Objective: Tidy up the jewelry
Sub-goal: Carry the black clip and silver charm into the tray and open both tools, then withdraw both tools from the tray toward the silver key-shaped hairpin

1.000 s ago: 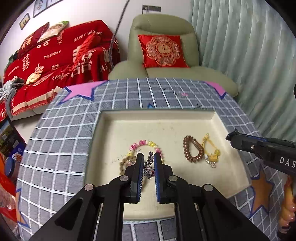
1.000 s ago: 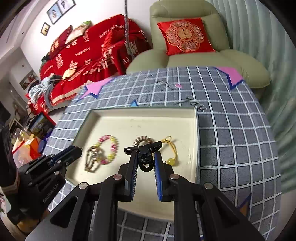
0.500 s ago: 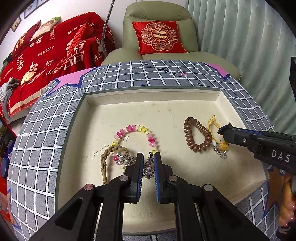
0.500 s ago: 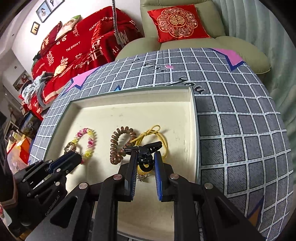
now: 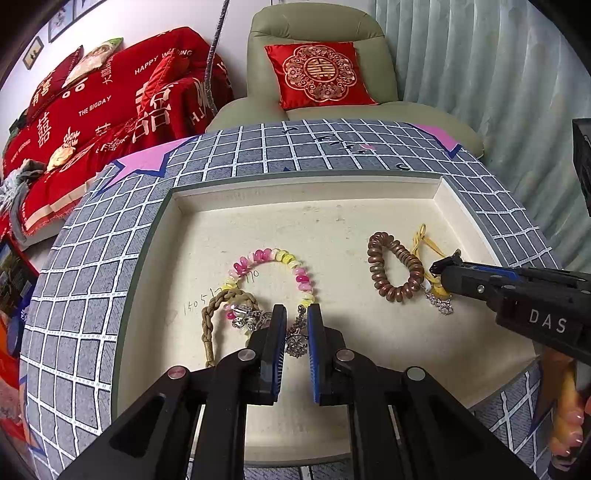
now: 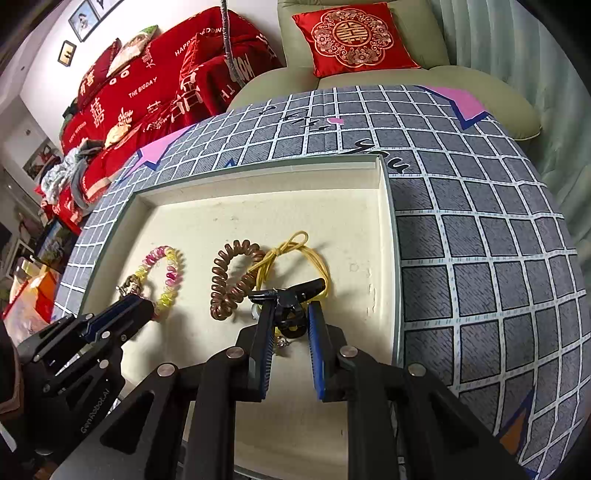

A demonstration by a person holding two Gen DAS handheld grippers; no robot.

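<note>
Colours on your table
You see a cream tray [image 5: 369,192], pink-yellow beads [image 5: 273,258], a brown coil [image 5: 391,266], and a grey checked cloth [image 6: 480,236].

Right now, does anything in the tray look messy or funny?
A bit. The pink-and-yellow bracelet and braided cord lie tangled with a silver charm chain. Someone scribbled numbers on the tray. The brown coil looks tidy.

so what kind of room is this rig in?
Looks like a home living room, dressed for a wedding. An armchair with a red cushion stands behind the table, and a sofa under a red throw printed "HAPPY WEDDING" sits to the left. Framed pictures hang on the wall.
</note>
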